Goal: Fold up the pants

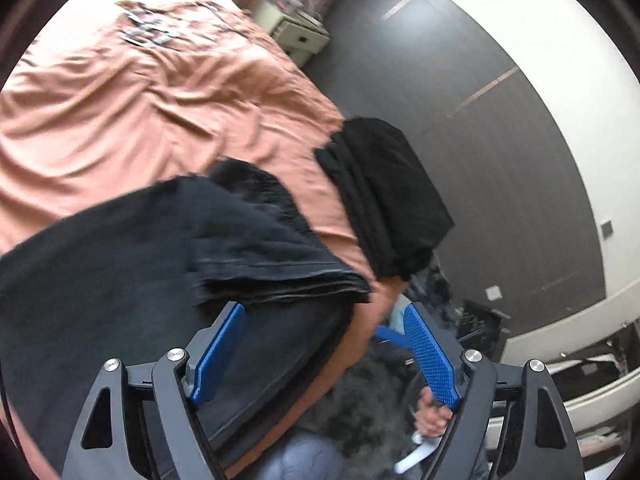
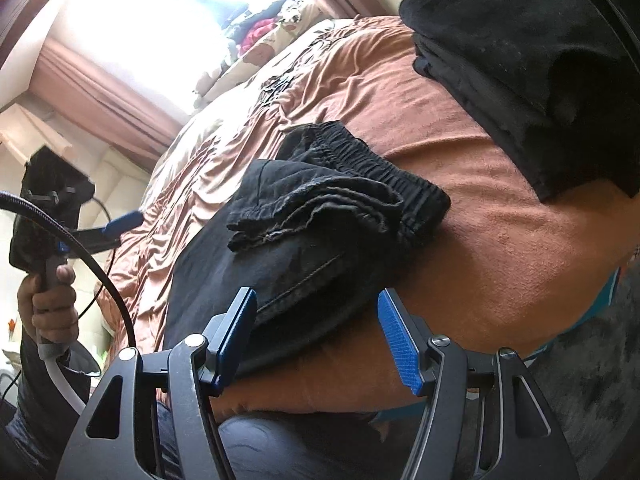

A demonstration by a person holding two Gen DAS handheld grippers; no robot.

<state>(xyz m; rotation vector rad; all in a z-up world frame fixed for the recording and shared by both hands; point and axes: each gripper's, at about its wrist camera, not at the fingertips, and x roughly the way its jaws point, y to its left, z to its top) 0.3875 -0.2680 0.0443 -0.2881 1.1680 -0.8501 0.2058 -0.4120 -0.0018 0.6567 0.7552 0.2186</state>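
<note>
While the pants (image 2: 320,220) lie folded into a thick bundle at the near edge of the bed (image 2: 500,240), both tools hang off them with nothing gripped. Item 1, pants: dark denim-like cloth, elastic waistband (image 2: 384,168) on the far right of the bundle, hem layers (image 2: 280,224) stacked loosely on top, lower layer running to the near left along the bed edge. Item 2, right gripper (image 2: 318,338): fingers spread wide, empty, its left pad (image 2: 236,336) just above the near fold of the cloth, whether touching cannot be told; the right pad is over bare bedspread. Item 3, left gripper (image 1: 328,354): fingers likewise apart and empty, hovering over the near right corner of the bundle in its own blurred view. Item 4, black folded stack (image 2: 520,60): on the far right corner of the bed, partly overhanging the edge, apart from the pants. Risks, as judged: the loose top hems may slide or spring open if a finger catches them in passing; the bundle sits so close to the edge that a push toward the near side could tip it to the floor; closing on only 1 layer would drag the fold apart rather than move it whole; a wide sweep to the right could nudge the overhanging stack off the bed.
</note>
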